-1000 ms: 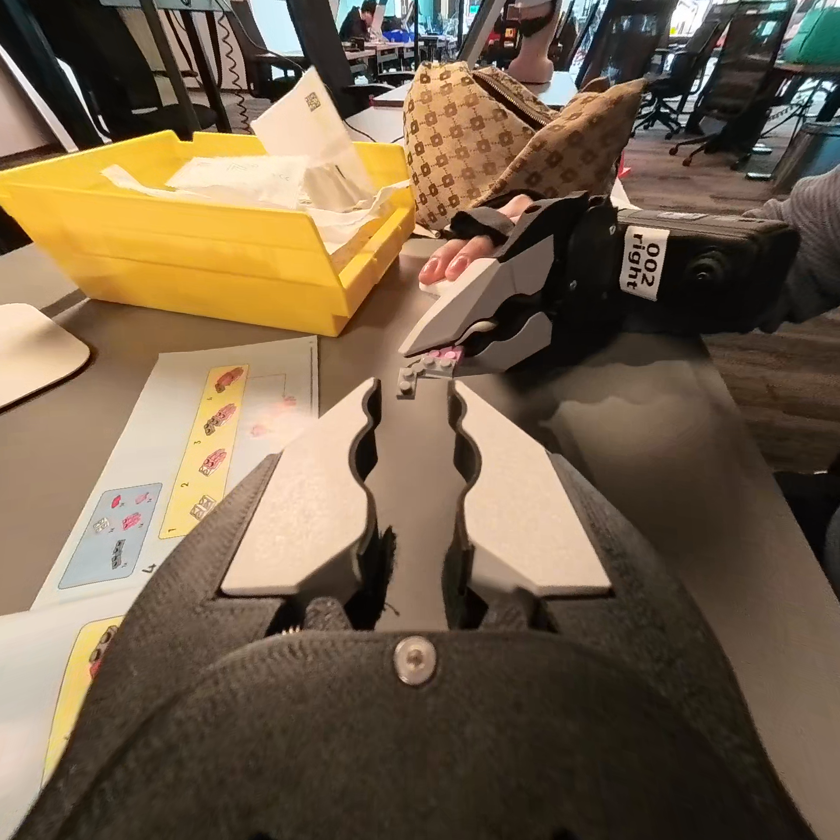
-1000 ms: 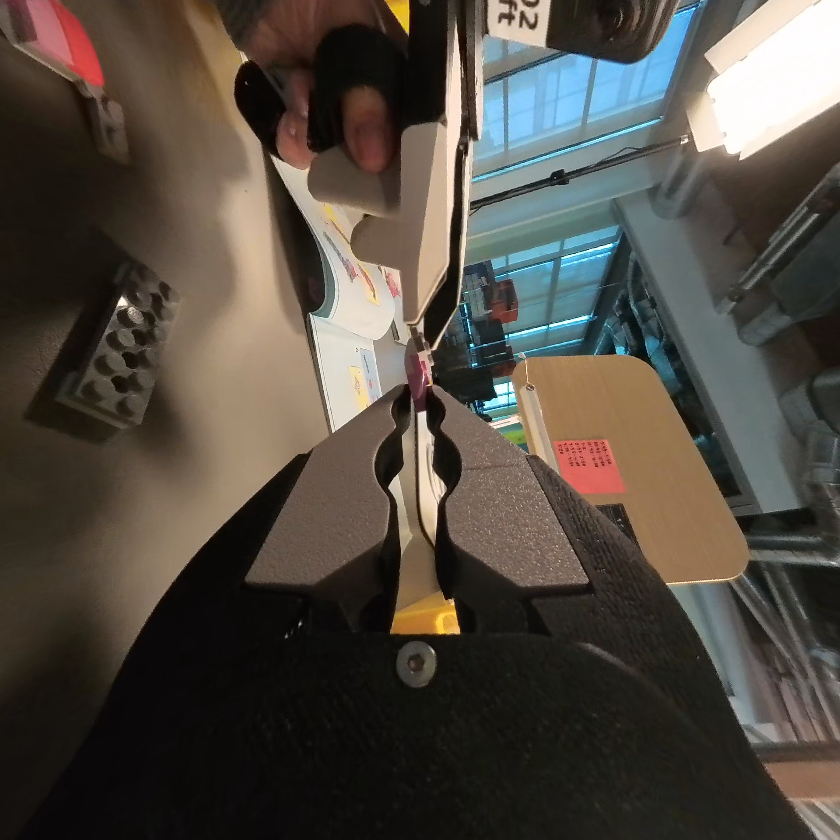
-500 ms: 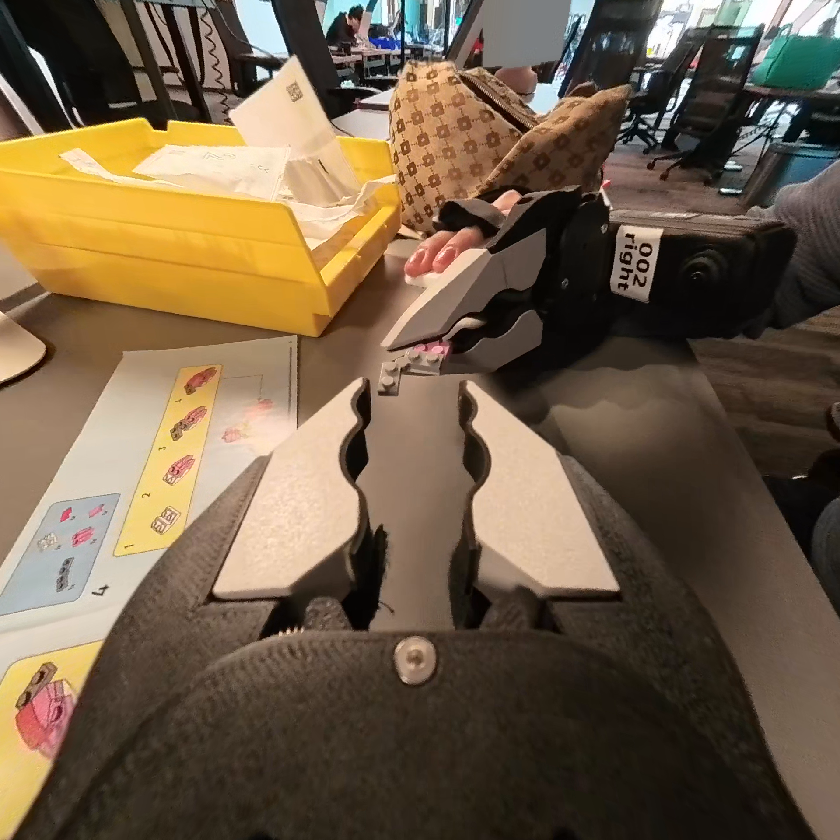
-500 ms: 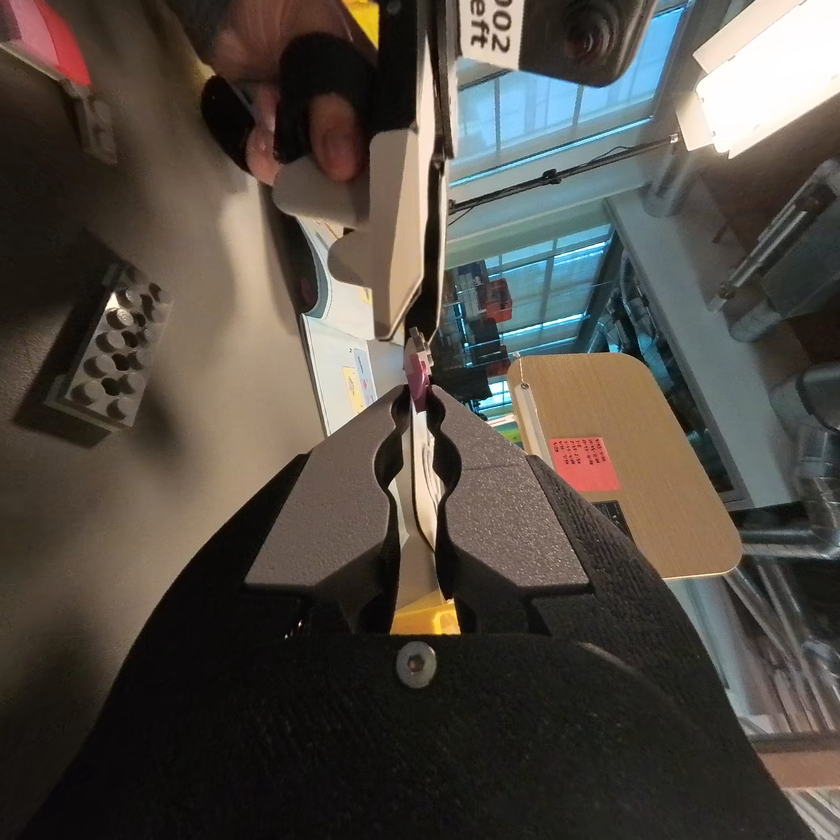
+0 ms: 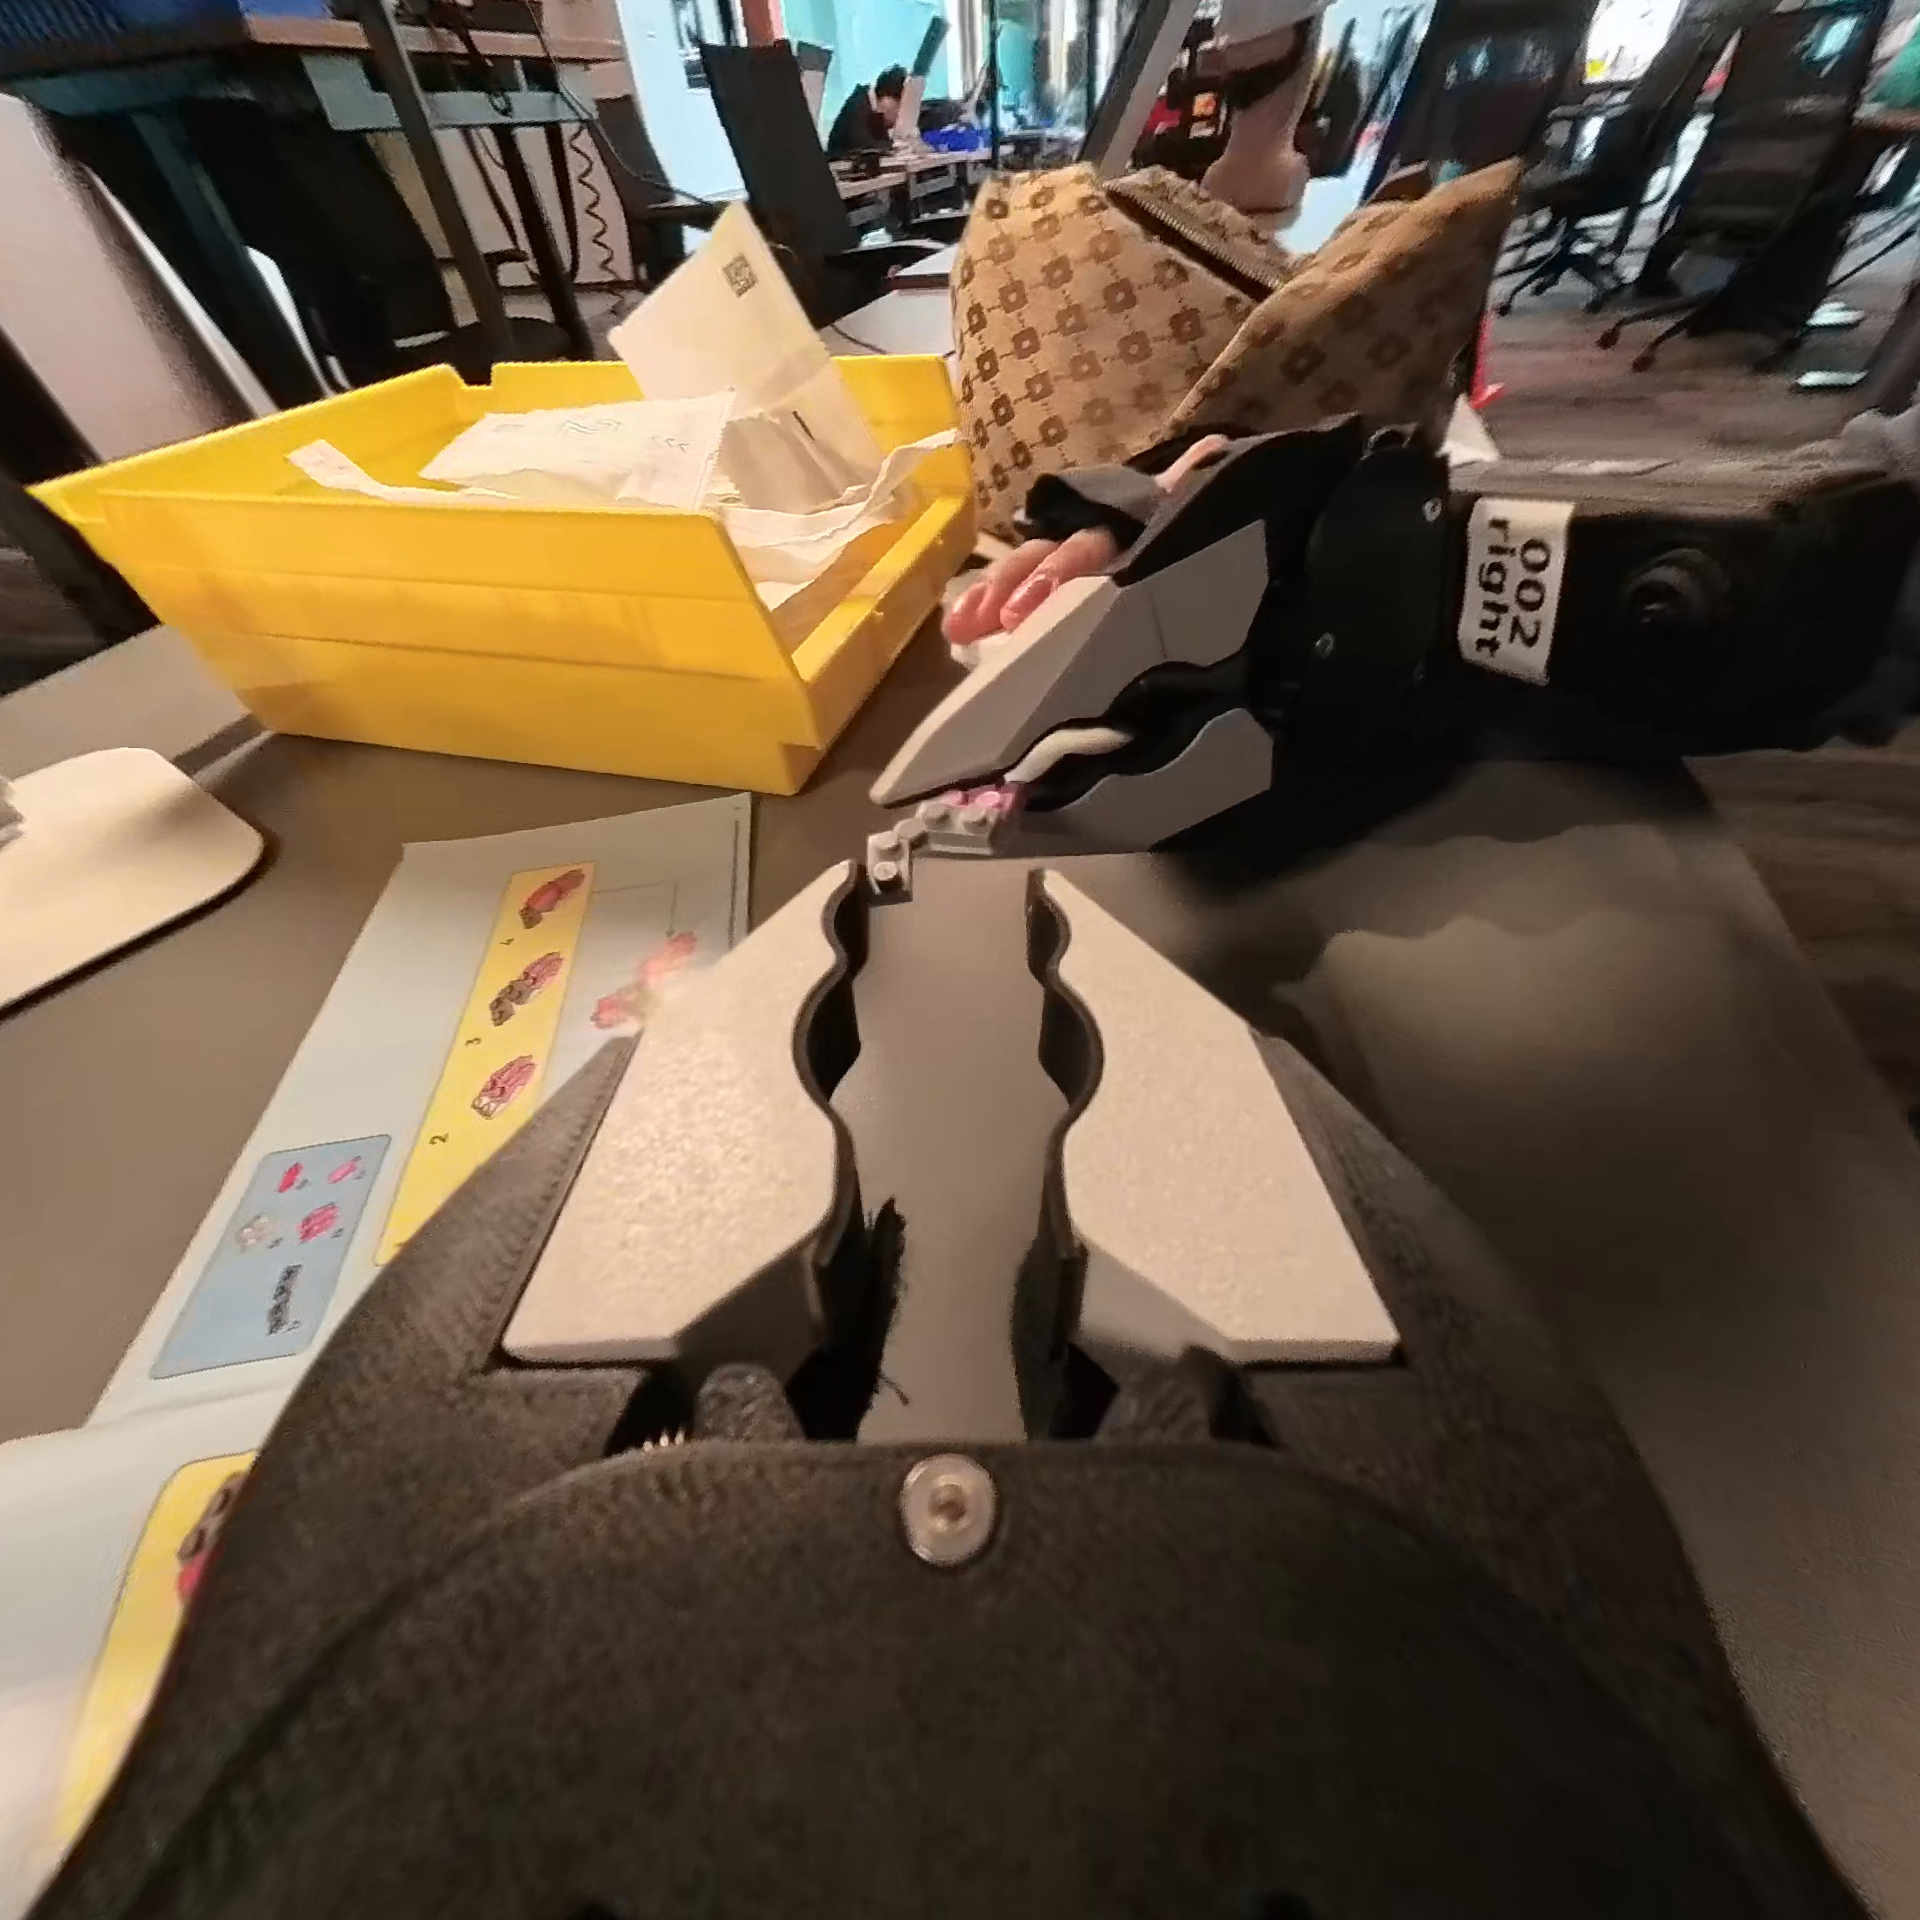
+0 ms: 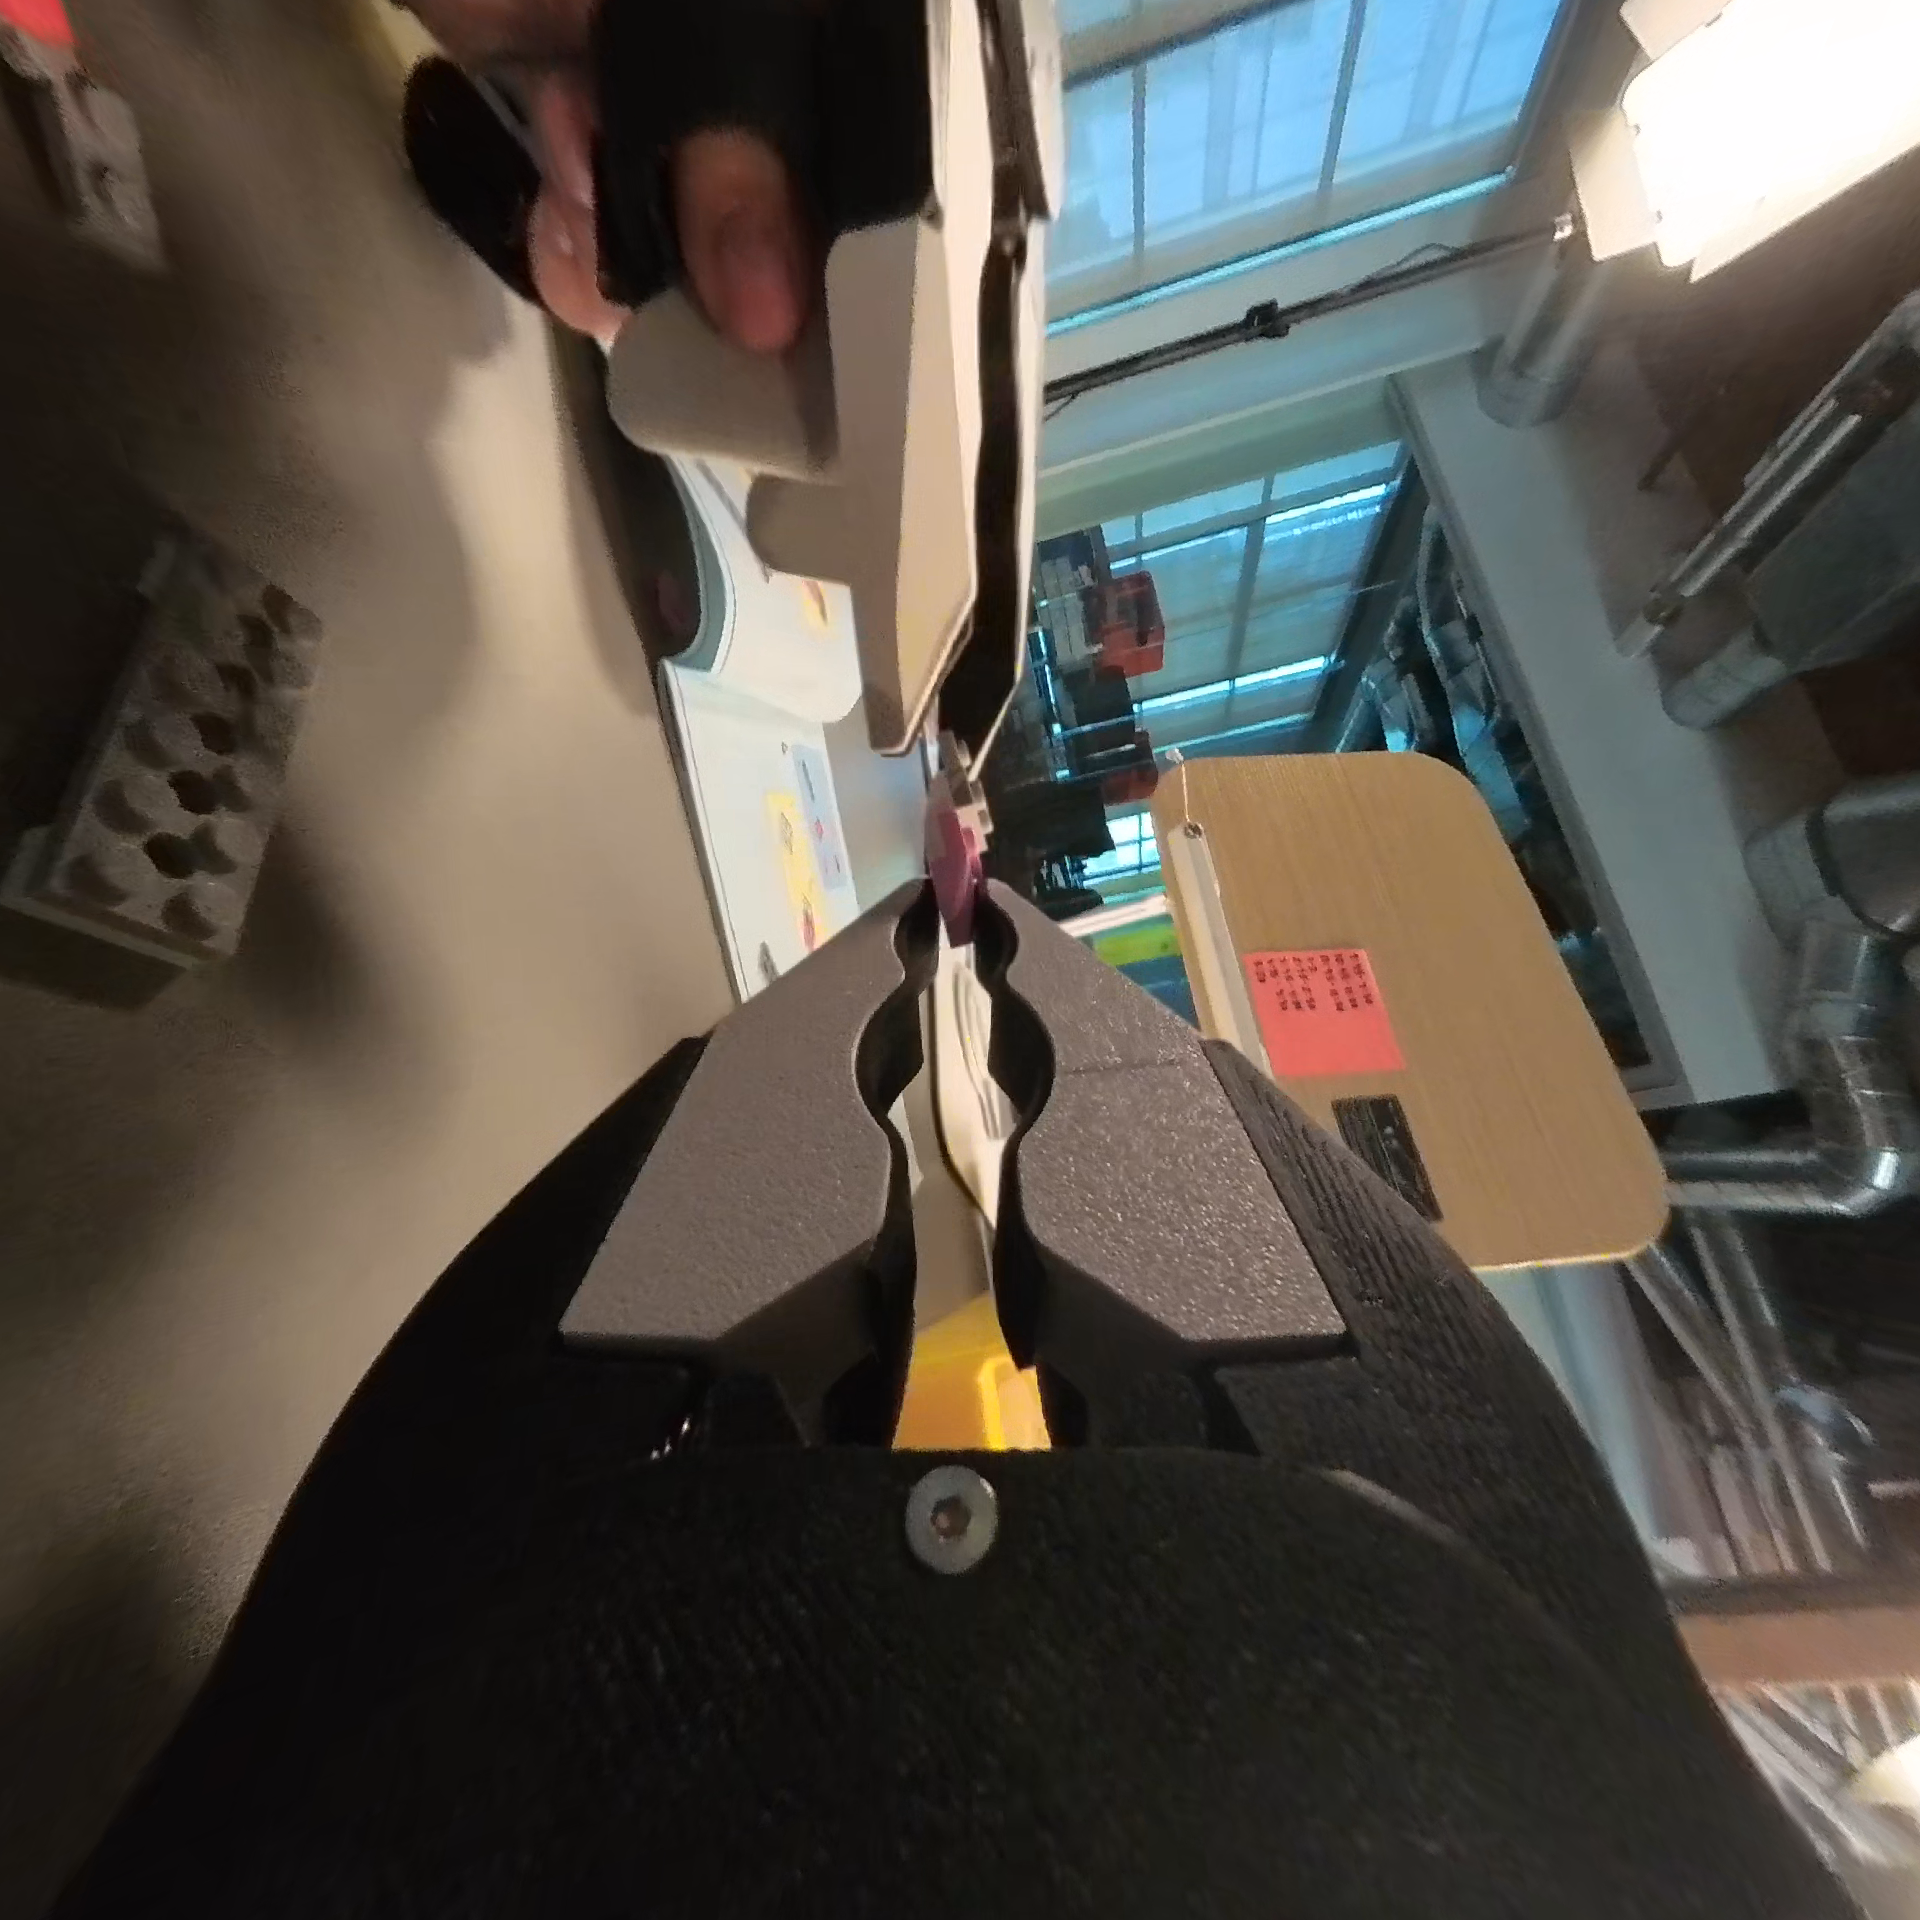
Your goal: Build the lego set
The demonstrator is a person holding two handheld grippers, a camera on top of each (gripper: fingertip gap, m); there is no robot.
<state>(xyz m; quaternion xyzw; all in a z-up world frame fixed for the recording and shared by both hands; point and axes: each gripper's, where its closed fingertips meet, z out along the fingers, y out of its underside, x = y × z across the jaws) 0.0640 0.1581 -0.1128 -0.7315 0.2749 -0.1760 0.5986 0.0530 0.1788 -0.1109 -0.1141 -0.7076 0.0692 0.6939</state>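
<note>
Left wrist view: my left gripper (image 5: 940,883) stands spread, slightly narrower than half a second ago, and has closed in on the pink-and-grey brick piece (image 5: 961,826). The piece's grey end now sits just inside one fingertip (image 5: 831,914), well clear of the other. My right gripper (image 5: 935,816) stays pinched on the piece's pink end. An instruction sheet (image 5: 468,987) lies left of the piece, a yellow bin (image 5: 468,623) beyond it.
</note>
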